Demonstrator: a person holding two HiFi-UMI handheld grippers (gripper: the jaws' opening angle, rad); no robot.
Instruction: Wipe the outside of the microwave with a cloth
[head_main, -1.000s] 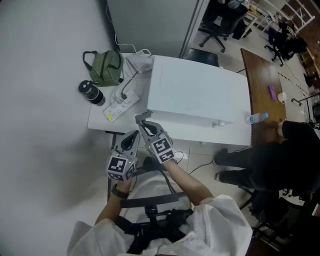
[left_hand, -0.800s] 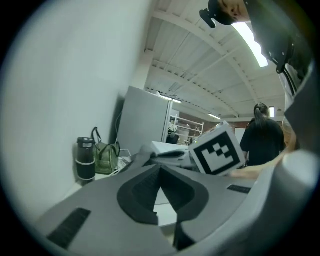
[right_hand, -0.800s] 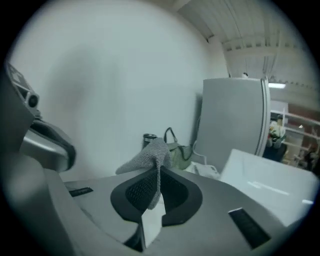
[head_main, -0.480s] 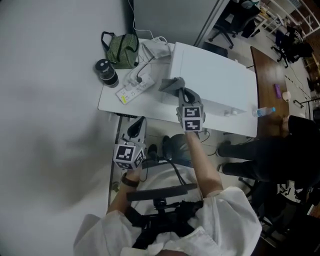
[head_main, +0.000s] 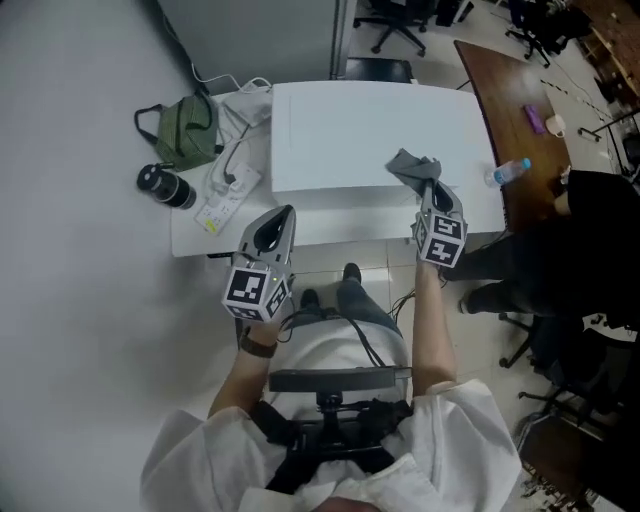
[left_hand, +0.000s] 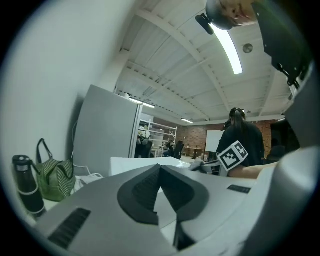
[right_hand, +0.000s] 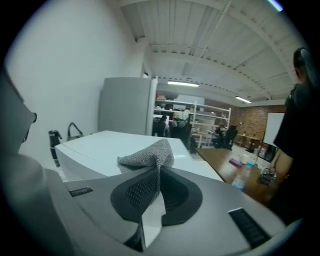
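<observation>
The white microwave (head_main: 370, 130) stands on a white table, its flat top facing up. My right gripper (head_main: 430, 192) is shut on a grey cloth (head_main: 412, 165) that hangs over the front right part of the microwave's top; in the right gripper view the cloth (right_hand: 147, 155) sticks up from between the shut jaws, with the microwave (right_hand: 100, 145) behind it. My left gripper (head_main: 280, 218) hovers in front of the microwave's lower left corner, jaws shut with nothing between them; its own view shows the microwave (left_hand: 137, 164) beyond the jaw tips.
On the table (head_main: 190, 240) left of the microwave lie a green bag (head_main: 180, 135), a black bottle (head_main: 165, 187) and a white power strip (head_main: 228, 195) with cables. A person in black (head_main: 580, 240) stands at the right by a brown table (head_main: 505, 80) with a water bottle (head_main: 510, 172).
My right gripper has carried the cloth from the microwave's front left corner across to its front right. The left gripper has risen toward the table's front edge. The head view has shifted.
</observation>
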